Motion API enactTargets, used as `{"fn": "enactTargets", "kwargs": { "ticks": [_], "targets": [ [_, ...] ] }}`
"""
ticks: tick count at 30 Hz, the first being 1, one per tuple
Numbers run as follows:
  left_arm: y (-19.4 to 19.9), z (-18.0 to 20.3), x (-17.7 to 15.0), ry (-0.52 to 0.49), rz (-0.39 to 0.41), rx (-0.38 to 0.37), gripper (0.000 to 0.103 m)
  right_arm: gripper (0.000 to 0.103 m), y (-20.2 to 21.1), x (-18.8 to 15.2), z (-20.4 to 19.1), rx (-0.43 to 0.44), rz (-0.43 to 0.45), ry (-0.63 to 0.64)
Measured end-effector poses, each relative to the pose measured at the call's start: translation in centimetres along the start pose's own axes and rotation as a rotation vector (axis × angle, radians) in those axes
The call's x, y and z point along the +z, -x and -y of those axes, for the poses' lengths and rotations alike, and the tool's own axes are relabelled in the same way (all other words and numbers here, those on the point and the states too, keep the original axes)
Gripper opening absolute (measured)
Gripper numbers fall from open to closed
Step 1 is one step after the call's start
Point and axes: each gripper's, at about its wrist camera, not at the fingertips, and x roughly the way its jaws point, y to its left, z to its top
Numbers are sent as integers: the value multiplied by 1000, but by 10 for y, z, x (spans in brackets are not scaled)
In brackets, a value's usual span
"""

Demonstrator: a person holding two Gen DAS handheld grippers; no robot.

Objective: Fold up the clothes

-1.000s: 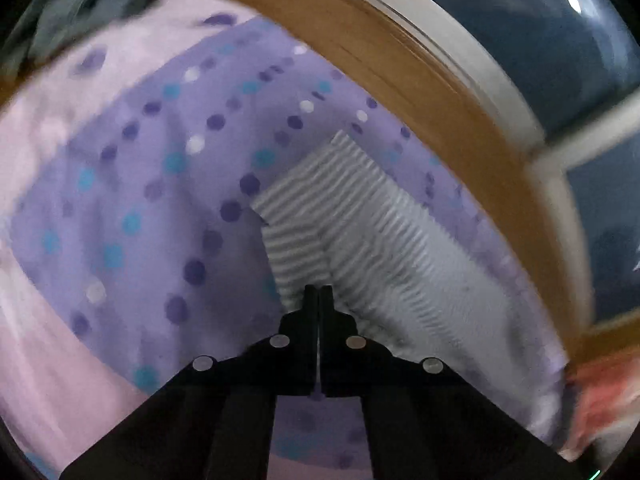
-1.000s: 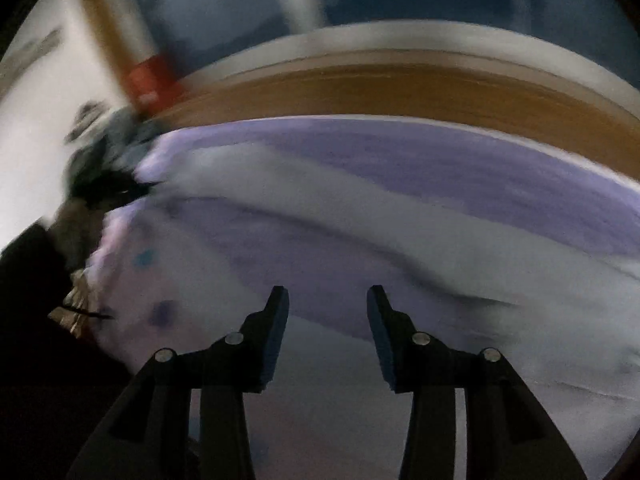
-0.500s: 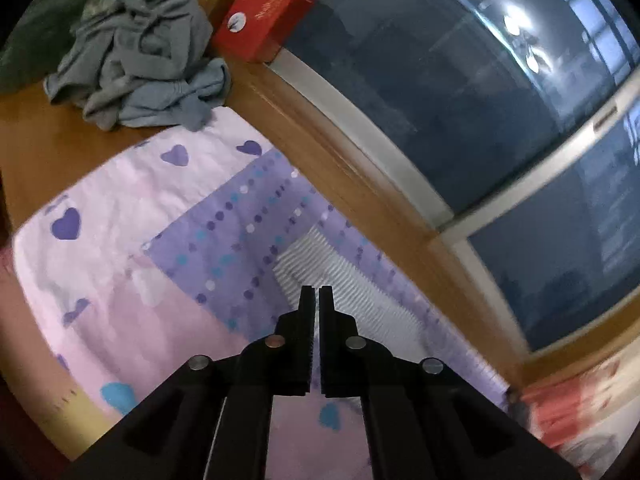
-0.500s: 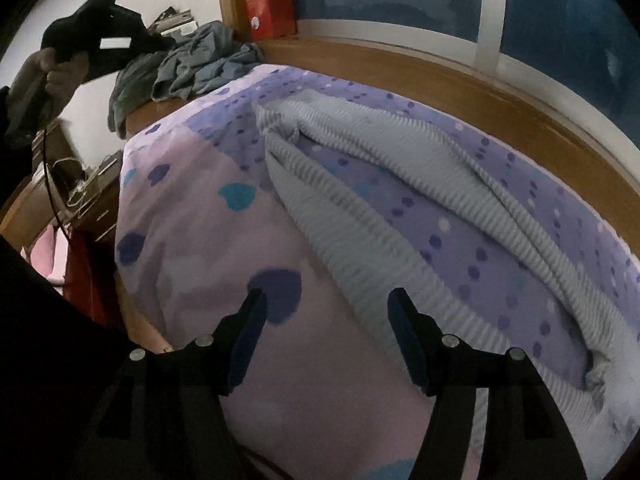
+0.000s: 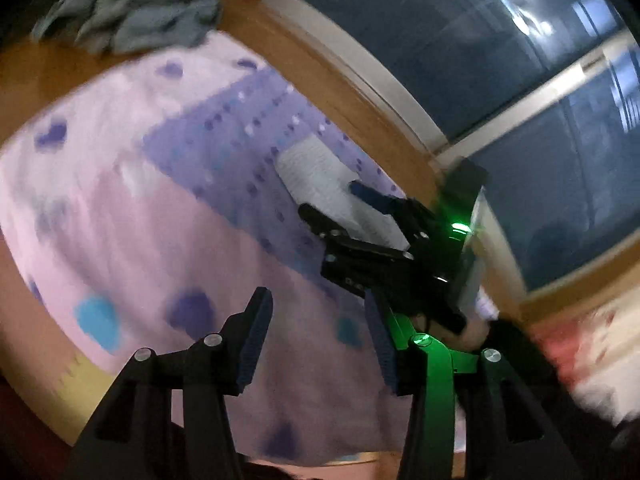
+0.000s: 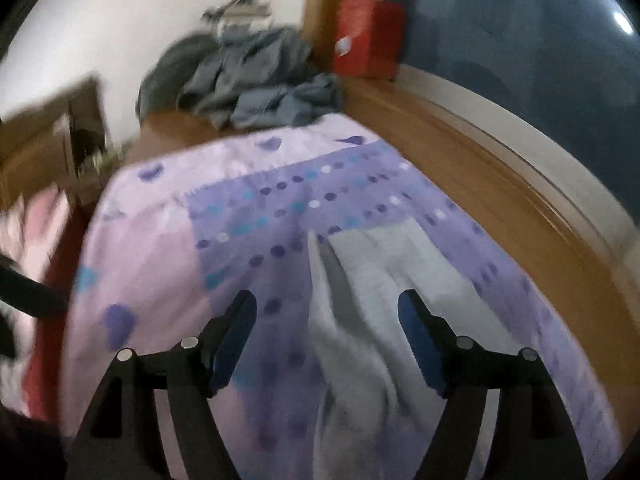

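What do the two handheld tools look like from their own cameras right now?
Both are black, angular two-finger tools with blue ribbed pads and round silver screw heads on the finger arms. The left tool has one finger arm tinted bright green by a light. The right tool, seen from the left camera, has a boxy black body with a small green indicator light. No sleeve shows.

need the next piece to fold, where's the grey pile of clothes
The grey pile of clothes lies on the wooden ledge beyond the bedspread's far edge, just left of the red box by the window.
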Motion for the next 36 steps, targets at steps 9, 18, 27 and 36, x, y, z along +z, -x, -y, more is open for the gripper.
{"fn": "enactTargets", "kwargs": {
  "ticks": [9, 18, 27, 36],
  "targets": [
    [39, 0, 16, -628, 77, 213, 103, 3, 125, 0, -20, 452, 101, -108],
    [104, 55, -30, -871, 49, -287, 103, 3, 200, -8, -33, 621, 181, -36],
    [36, 72, -54, -896, -86, -52, 103, 3, 227, -7, -35, 729, 223, 0],
    [72, 66, -59, -555, -7, -263, 3, 47, 224, -32, -30, 605, 223, -204]
  ]
}}
